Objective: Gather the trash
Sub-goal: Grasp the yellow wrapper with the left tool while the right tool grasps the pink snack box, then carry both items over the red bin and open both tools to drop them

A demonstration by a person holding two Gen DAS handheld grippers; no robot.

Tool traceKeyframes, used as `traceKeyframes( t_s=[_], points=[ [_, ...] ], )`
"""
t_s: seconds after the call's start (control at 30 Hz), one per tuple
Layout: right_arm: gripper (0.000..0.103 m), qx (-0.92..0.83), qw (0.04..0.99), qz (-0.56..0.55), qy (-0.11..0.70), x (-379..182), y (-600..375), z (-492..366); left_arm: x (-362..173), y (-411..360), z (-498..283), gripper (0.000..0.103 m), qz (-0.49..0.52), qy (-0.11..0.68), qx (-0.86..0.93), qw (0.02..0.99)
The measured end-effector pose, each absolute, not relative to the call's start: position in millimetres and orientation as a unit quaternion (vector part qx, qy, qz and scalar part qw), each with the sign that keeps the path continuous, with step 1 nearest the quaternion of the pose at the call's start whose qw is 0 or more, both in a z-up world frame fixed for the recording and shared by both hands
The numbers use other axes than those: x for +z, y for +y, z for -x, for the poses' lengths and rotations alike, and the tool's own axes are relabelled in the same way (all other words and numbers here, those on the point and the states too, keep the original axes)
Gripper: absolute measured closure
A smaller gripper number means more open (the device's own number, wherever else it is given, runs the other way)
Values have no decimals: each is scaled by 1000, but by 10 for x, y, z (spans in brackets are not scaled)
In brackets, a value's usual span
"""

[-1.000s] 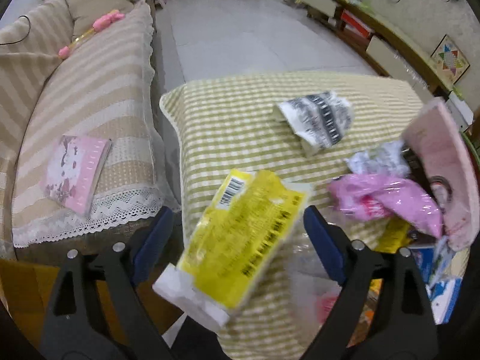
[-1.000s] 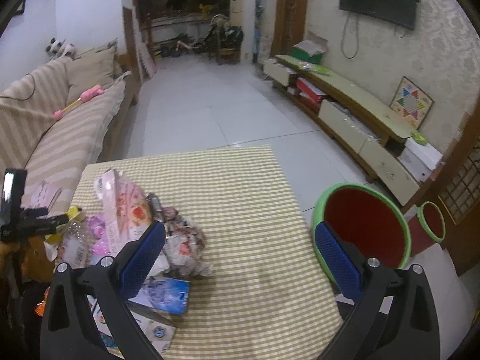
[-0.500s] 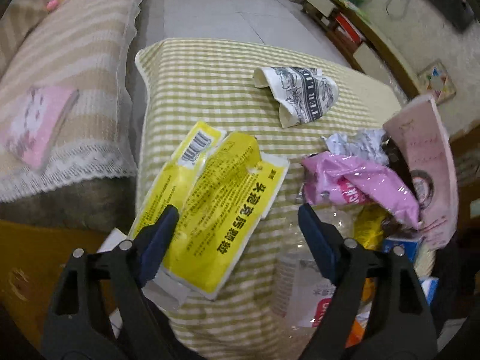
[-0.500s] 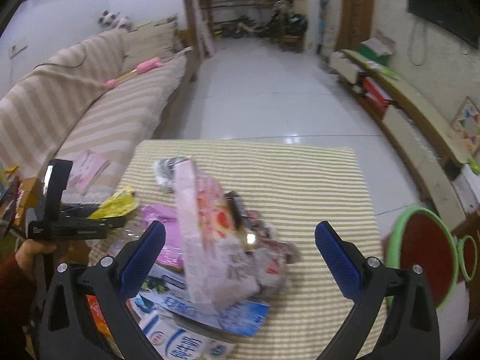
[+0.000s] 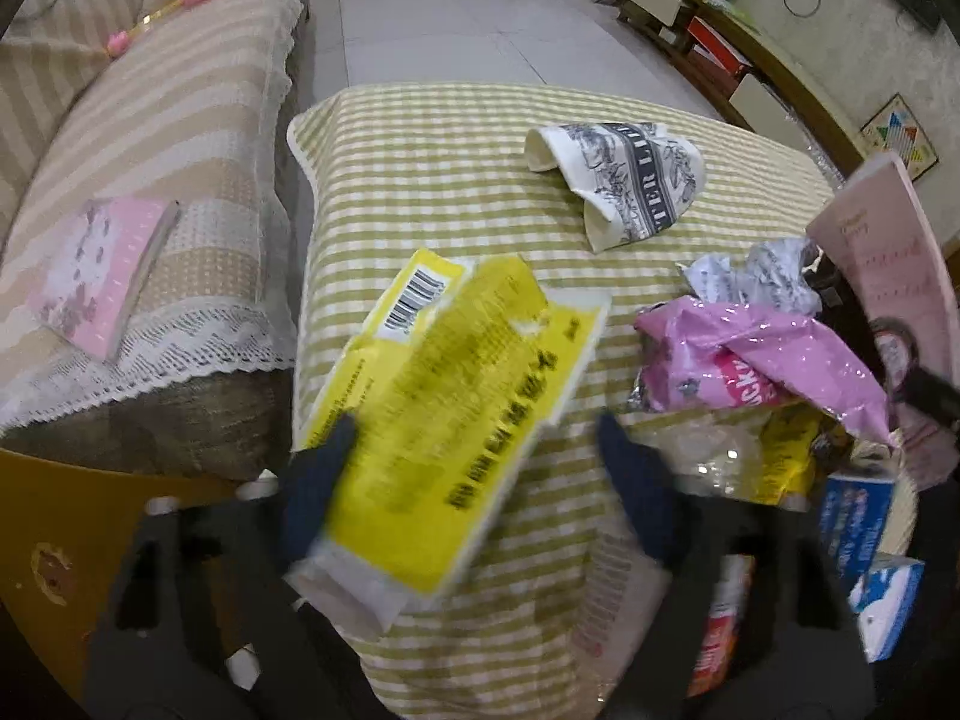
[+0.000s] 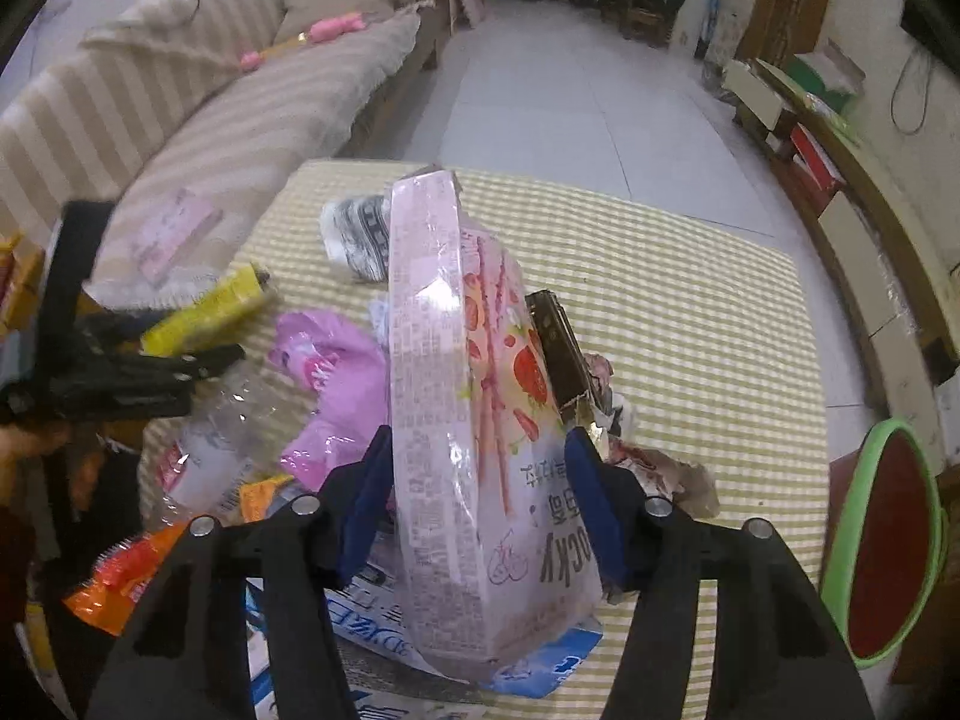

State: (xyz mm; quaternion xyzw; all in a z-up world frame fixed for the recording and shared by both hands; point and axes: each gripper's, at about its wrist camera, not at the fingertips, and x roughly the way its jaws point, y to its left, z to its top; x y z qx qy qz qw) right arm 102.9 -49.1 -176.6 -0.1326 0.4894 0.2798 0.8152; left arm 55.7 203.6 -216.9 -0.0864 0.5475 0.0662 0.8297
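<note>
Pick-up step: right gripper has just been closing on the pink box upright in the table's trash pile, left gripper closing around the blurred yellow wrapper, seemingly not yet clamped; next, carry to bin.

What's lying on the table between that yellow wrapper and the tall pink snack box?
In the left wrist view, a crumpled pink plastic bag lies between the yellow wrapper and the pink snack box, with crumpled white paper just behind it.
</note>
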Motion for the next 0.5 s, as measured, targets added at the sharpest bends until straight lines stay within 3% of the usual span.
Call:
traceKeyframes(
  t_s=[0.03,0.07,0.13,0.5],
  points=[
    [51,284,817,126,486,-1726,-520,-1005,-2154,2033,-533,50,83,545,68,831],
    [53,291,819,116,480,-1681,-566,-989,-2134,2029,-529,64,87,544,66,832],
    [60,295,822,104,476,-1593,-610,-959,-2068,2036,-509,65,98,534,69,837],
    [61,286,860,21,422,-1014,-1172,-741,-1237,1439,-267,65,98,445,47,889]
  ],
)
